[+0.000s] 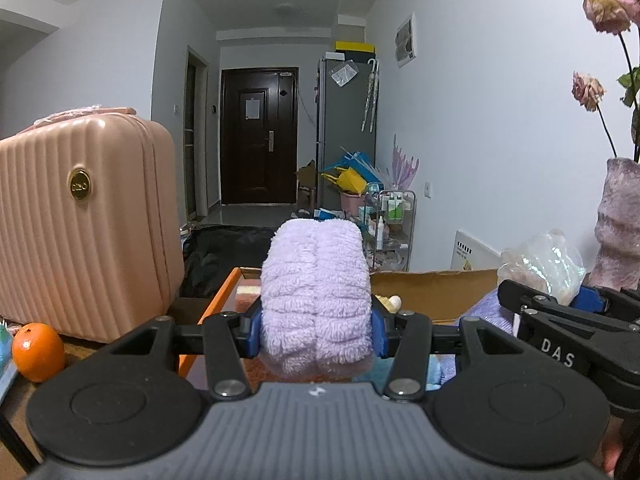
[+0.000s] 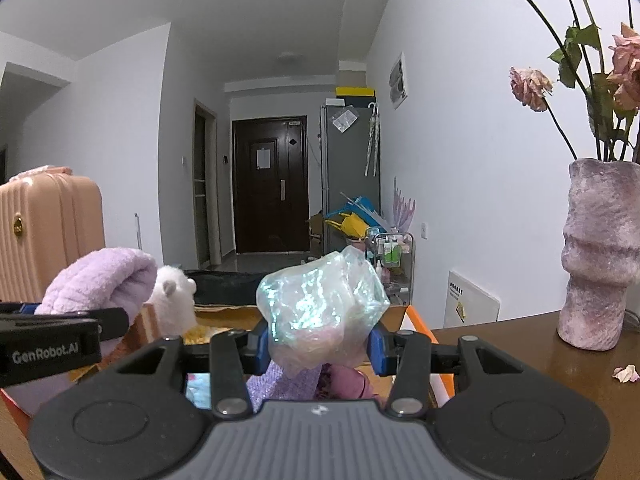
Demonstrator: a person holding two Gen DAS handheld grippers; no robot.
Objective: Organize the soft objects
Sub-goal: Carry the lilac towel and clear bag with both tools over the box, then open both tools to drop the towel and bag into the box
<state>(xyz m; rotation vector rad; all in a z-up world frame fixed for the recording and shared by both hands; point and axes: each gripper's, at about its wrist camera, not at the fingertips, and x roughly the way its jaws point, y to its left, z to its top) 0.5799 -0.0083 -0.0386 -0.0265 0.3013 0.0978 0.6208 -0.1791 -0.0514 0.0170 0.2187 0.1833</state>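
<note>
Left wrist view
Left tongs [image 1: 316, 320]: lower centre of the frame, blue pads clamped on both sides of the lilac towel roll.
Lilac towel roll [image 1: 316, 296]: fluffy, standing up between the pads at frame centre, above the open cardboard box [image 1: 432, 292].
Box contents: bits of blue and purple cloth show low in the frame under the tongs; the rest is hidden.
Right tongs [image 1: 560, 304]: at the right edge, seen from the side, with the shiny bag [image 1: 544, 264] between them.
Pink suitcase [image 1: 84, 224]: left of the frame, upright on the counter [image 1: 76, 352].
Orange [image 1: 38, 352]: lower left, just in front of the suitcase.
Vase [image 1: 620, 224]: right edge, holding dried roses.

Right wrist view
Right tongs [image 2: 320, 344]: lower centre, clamped on a crumpled iridescent plastic bag [image 2: 320, 308] with something pink inside.
Left tongs [image 2: 60, 332]: left edge, gripping the lilac towel roll [image 2: 100, 280].
White plush toy [image 2: 176, 300]: just right of the towel roll, standing in the box.
Vase [image 2: 600, 256]: right of the frame on the brown counter [image 2: 520, 360], with a fallen petal [image 2: 626, 373] near it.
</note>
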